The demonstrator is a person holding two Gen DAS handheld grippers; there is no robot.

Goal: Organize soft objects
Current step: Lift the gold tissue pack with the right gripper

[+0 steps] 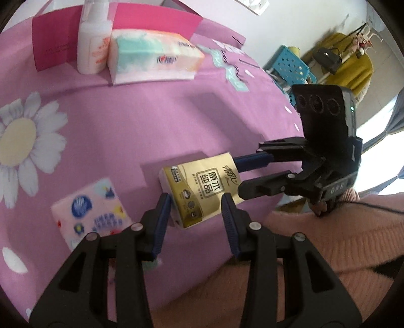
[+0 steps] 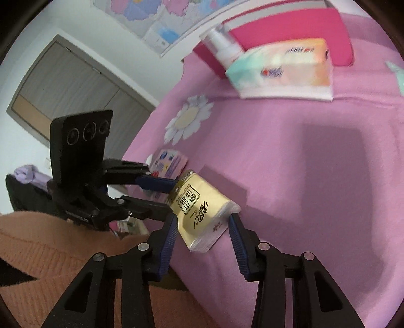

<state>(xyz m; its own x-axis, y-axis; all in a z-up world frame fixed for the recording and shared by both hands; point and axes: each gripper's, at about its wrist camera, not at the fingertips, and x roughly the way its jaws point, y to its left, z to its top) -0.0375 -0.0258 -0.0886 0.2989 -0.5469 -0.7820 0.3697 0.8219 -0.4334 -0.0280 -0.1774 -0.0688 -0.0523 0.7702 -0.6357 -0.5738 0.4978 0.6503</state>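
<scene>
- Gold tissue pack (image 1: 202, 191): at the near edge of the pink bedspread (image 1: 126, 121), between both grippers. Whether it rests fully on the cloth or is partly lifted cannot be told.
- Left gripper (image 1: 197, 217): jaws set narrow across the near end of the gold pack. The left pad touches the pack's side; the right pad lies at its corner, firm contact unclear. Judged a light hold, not certain.
- Right gripper (image 2: 204, 227): reaches the same pack from the other side. In its own view the left pad meets the wrapper and the right pad stands just off its corner. Seen from the left wrist, one finger lies along the far edge and one along the near edge. Whether it truly pinches cannot be told.
- Pink patterned tissue pack (image 1: 91, 212): lies flat on the bedspread, just beside the gold pack, loose and untouched.
- Large tissue pack (image 1: 154, 58): at the far side of the bed, in front of the magenta box (image 1: 151, 22).
- White bottle (image 1: 92, 40): upright, touching or just beside the large pack.
- Progress, as a judgement: early to middle. One large pack appears placed by the box; the gold pack is in hand and unplaced; the pink pack awaits collection.
- Remaining: carry the gold pack to the far group, then the pink one.
</scene>
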